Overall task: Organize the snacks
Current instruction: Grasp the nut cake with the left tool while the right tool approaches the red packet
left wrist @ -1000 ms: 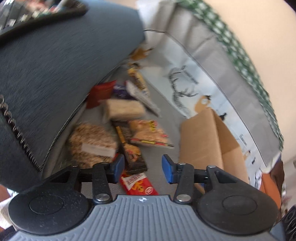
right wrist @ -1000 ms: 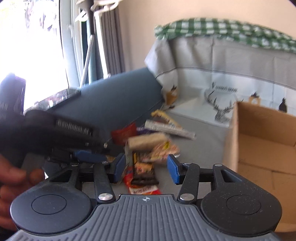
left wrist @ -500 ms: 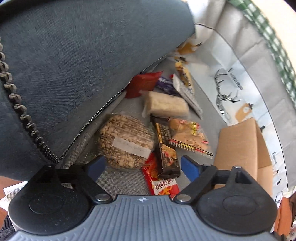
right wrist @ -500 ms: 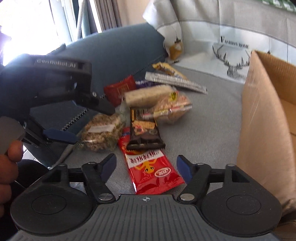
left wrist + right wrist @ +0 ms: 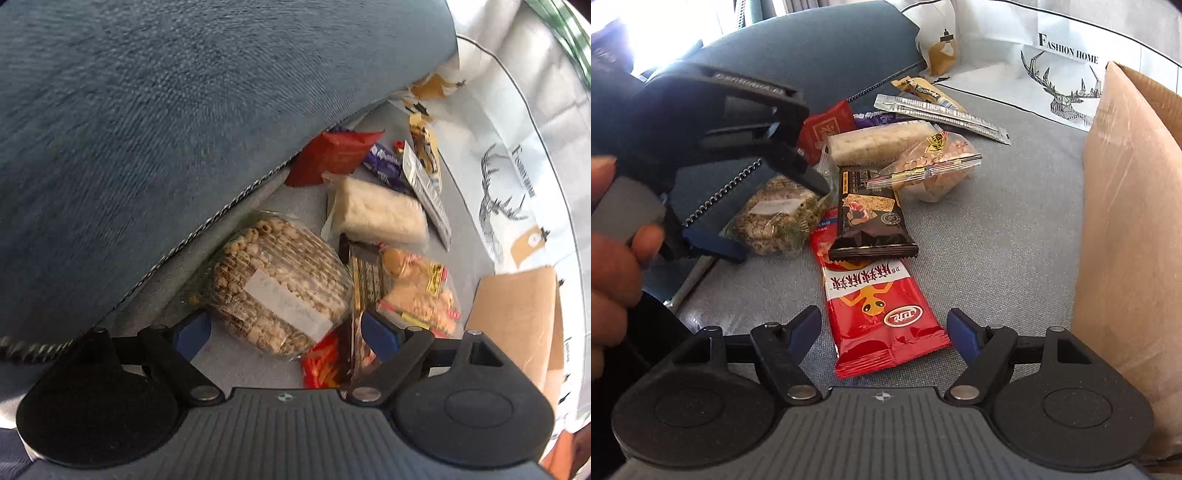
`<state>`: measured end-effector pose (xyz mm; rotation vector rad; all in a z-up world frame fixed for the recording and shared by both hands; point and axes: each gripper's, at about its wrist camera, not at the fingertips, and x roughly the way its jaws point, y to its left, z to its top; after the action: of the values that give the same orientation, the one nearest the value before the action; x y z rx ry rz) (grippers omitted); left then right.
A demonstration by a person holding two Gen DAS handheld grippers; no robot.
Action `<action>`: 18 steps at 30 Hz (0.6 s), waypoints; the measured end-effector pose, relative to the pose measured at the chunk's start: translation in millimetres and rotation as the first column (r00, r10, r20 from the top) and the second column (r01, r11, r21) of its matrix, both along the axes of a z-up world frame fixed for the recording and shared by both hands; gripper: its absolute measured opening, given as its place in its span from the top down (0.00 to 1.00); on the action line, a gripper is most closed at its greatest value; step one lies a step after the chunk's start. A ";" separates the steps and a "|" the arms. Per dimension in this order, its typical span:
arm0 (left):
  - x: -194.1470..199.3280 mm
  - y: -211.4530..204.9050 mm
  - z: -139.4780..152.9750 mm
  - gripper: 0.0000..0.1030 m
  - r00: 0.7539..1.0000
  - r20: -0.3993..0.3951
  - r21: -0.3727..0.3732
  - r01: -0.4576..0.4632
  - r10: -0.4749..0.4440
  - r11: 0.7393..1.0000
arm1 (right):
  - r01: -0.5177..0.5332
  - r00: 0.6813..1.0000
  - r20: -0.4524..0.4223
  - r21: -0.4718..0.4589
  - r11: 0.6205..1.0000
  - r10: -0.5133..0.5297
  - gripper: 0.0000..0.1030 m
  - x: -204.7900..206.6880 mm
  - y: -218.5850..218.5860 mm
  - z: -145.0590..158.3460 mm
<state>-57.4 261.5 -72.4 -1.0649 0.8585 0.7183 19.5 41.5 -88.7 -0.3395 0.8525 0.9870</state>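
Both grippers have dropped toward the snack pile on the grey sofa seat point(image 5: 997, 236) and spread their jaws: the left gripper point(image 5: 284, 334) hangs released over the clear bag of puffed rings point(image 5: 277, 284), the right gripper point(image 5: 882, 332) released around the red packet point(image 5: 879, 310). A black bar point(image 5: 871, 218) overlaps that packet's far end. Only the right view shows the cardboard box point(image 5: 1126, 229) wall close by and the hand point(image 5: 613, 258) holding the left gripper.

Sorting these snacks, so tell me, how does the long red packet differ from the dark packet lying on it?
The red packet is longer and lies flat on the grey cushion; the dark packet is shorter and rests across the red one's far end. The red one shows a yellow lizard figure, the dark one a cracker photo. Both are sealed and point roughly the same way.
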 end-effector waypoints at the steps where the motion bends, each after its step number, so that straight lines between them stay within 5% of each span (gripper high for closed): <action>1: 0.6 1.8 -1.0 0.11 1.000 0.009 -0.004 -0.005 0.005 1.000 | -0.002 1.000 0.007 -0.003 1.000 0.002 0.31 -1.0 0.1 0.0; 7: 3.7 2.9 0.7 0.17 1.000 0.005 0.015 0.018 -0.018 1.000 | -0.014 1.000 0.016 0.005 1.000 0.014 0.41 -1.9 -3.8 3.1; 14: 1.3 -0.5 8.5 0.45 0.995 0.023 0.045 0.095 -0.096 0.994 | -0.039 0.996 0.084 0.032 0.999 0.036 0.52 -16.5 -10.0 16.1; 18: 1.0 -2.8 10.4 0.76 0.982 0.049 0.028 0.182 -0.183 0.983 | -0.029 0.996 0.091 0.030 0.999 0.026 0.54 -19.2 -15.8 20.0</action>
<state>-56.4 258.7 -62.0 -0.9654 0.8888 0.5440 0.2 25.6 -68.7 -0.3678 0.7513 1.0020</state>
